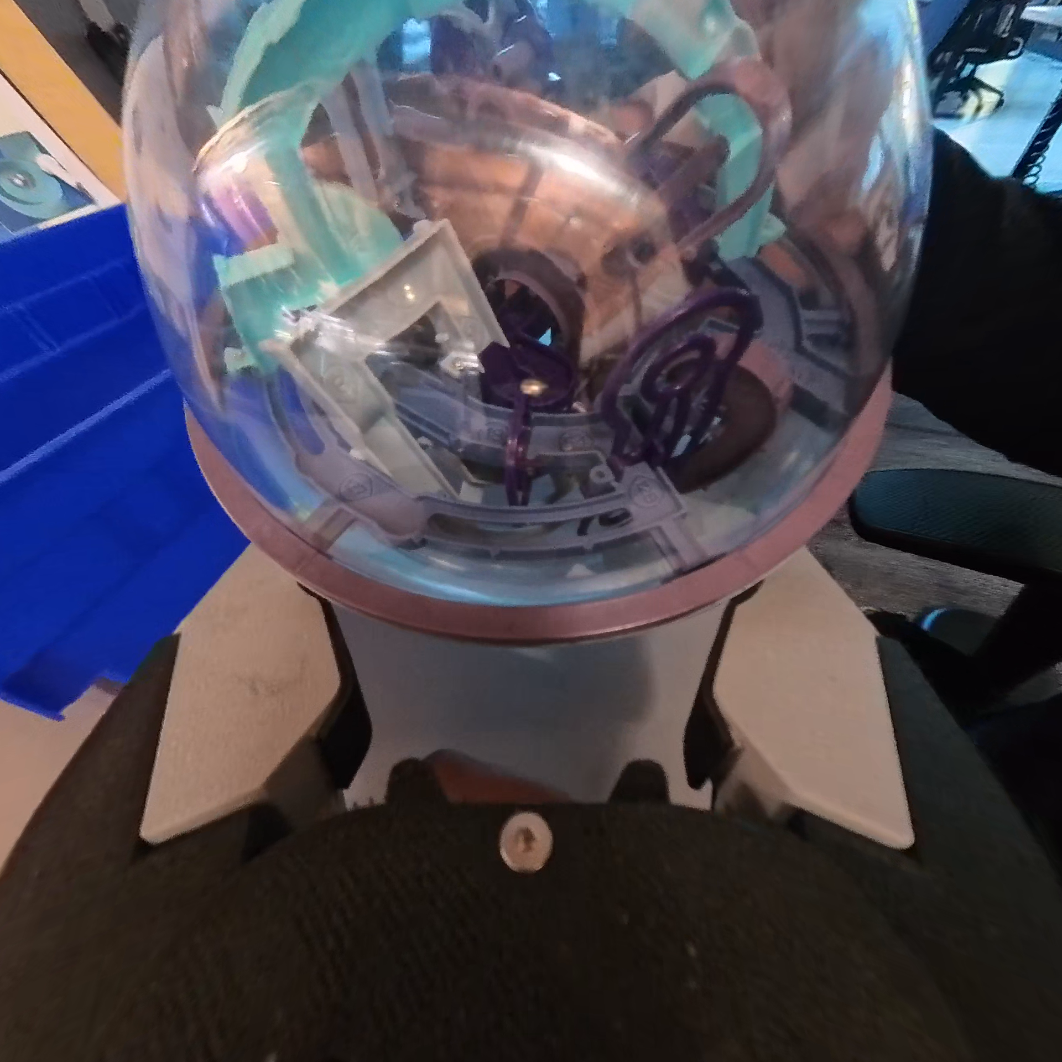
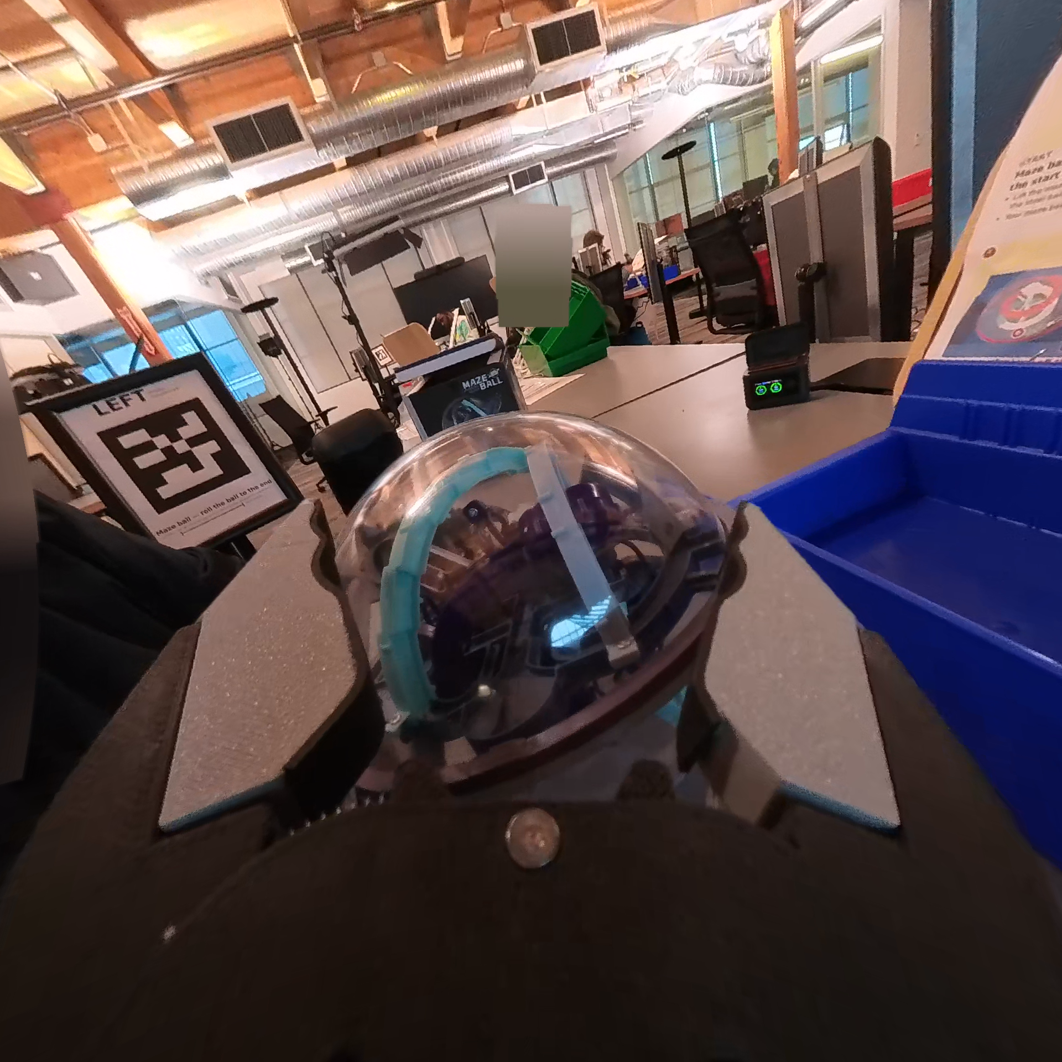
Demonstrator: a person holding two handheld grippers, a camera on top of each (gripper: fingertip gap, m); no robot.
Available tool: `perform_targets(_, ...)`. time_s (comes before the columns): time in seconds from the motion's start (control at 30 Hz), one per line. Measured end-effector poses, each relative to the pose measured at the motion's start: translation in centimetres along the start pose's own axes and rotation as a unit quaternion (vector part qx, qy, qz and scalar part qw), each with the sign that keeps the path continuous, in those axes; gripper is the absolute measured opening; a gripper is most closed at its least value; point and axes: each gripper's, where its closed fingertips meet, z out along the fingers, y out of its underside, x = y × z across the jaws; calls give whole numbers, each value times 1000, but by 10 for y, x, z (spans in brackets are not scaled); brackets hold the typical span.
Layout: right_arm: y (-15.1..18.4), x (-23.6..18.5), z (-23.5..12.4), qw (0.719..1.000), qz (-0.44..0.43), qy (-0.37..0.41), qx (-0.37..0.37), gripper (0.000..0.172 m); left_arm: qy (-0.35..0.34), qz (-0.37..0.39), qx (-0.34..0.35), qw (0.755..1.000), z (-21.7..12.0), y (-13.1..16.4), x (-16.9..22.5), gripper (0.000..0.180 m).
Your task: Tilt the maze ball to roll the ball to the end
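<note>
The maze ball [image 1: 517, 287] is a clear sphere with a dark red band and teal, grey and purple tracks inside. It fills the left wrist view. My left gripper [image 1: 526, 580] cradles it: both grey fingers [image 1: 247, 707] run in under the band on either side, and the ball hides their tips. A small silver ball [image 1: 531, 389] sits on a purple track. In the right wrist view the maze ball [image 2: 528, 574] sits between my right gripper's [image 2: 528, 534] fingers [image 2: 270, 632], which press on both its sides. The silver ball [image 2: 484, 689] lies low beside the teal track.
A blue bin stands next to the ball, on the left in the left wrist view [image 1: 86, 460] and on the right in the right wrist view [image 2: 931, 546]. A framed sign [image 2: 166, 454], the ball's dark box [image 2: 460, 391] and a small black device [image 2: 776, 379] stand on the table [image 2: 689, 437]. A chair [image 1: 954, 517] is at the right.
</note>
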Motion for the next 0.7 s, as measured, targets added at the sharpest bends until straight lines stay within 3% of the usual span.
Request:
perform_targets(0.5,9,9,5,1000,-6,-7,10,144,8,-8,-25,1000,2,7,-5,142)
perform_targets(0.7,33,16,7,1000,-7,-9,-13,147,9,-1,-73,997,-1,24,-8,142)
